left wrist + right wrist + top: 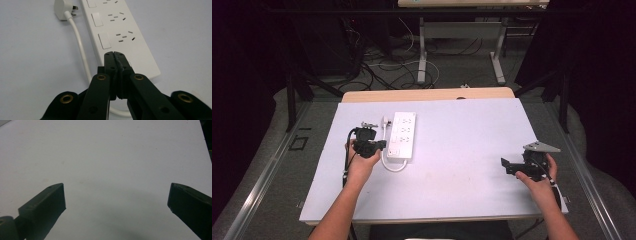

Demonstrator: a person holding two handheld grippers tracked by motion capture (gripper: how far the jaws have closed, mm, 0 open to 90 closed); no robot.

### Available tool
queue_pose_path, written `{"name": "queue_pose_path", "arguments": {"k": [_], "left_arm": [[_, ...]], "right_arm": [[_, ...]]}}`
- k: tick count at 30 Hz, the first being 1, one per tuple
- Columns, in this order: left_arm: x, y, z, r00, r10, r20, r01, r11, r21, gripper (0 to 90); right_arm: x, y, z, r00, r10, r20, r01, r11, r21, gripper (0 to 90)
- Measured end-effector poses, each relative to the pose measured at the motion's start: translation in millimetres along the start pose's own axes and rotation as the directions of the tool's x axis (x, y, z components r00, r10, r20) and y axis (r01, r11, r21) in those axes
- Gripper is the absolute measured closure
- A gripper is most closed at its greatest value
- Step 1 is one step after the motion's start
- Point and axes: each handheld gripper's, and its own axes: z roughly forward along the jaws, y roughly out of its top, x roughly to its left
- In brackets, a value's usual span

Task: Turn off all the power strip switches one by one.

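Two grippers: left gripper [115, 53] pressed together over the power strip [120, 32], right gripper [116, 195] spread; a careless poke could slide the strip.

White power strip [402, 136]: long, flat, rectangular body lying face up on the table [462, 150], left of centre, long axis running away from the person. A row of rocker switches sits beside its sockets. Its white cord [80, 47] loops from the near end along the strip's left side to a plug [63, 10] lying beside the far end.
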Motion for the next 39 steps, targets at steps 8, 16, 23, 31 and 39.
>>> {"name": "queue_pose_path", "arguments": {"k": [8, 16, 23, 31, 39], "left_arm": [[-6.9, 0.4, 10.9, 0.9999, 0.000, 0.010, 0.000, 0.9995, 0.030, 90.0], [-10.6, 0.0, 23.7, 0.9999, -0.001, 0.014, 0.000, 0.9983, 0.059, 90.0], [-13.0, -0.3, 31.8, 0.9999, 0.001, 0.013, -0.002, 0.9963, 0.085, 90.0], [-14.4, -0.6, 38.2, 1.0000, 0.001, 0.003, -0.001, 0.9930, 0.118, 90.0], [-15.0, -0.5, 39.3, 1.0000, -0.007, 0.003, 0.006, 0.9924, 0.123, 90.0]], "right_arm": [[-0.4, -0.5, 0.7, 1.0000, -0.001, -0.002, 0.001, 1.000, -0.002, 0.9], [0.2, -0.4, 0.4, 1.0000, -0.008, 0.003, 0.008, 1.000, 0.003, 0.9], [-0.2, -0.9, 1.2, 0.9999, -0.012, -0.004, 0.012, 1.000, 0.006, 0.9], [-0.4, -0.8, 1.1, 0.9999, -0.012, -0.004, 0.012, 1.000, 0.007, 0.9], [-0.5, -0.3, -0.4, 0.9999, -0.016, -0.002, 0.016, 0.999, 0.029, 0.9]]}}
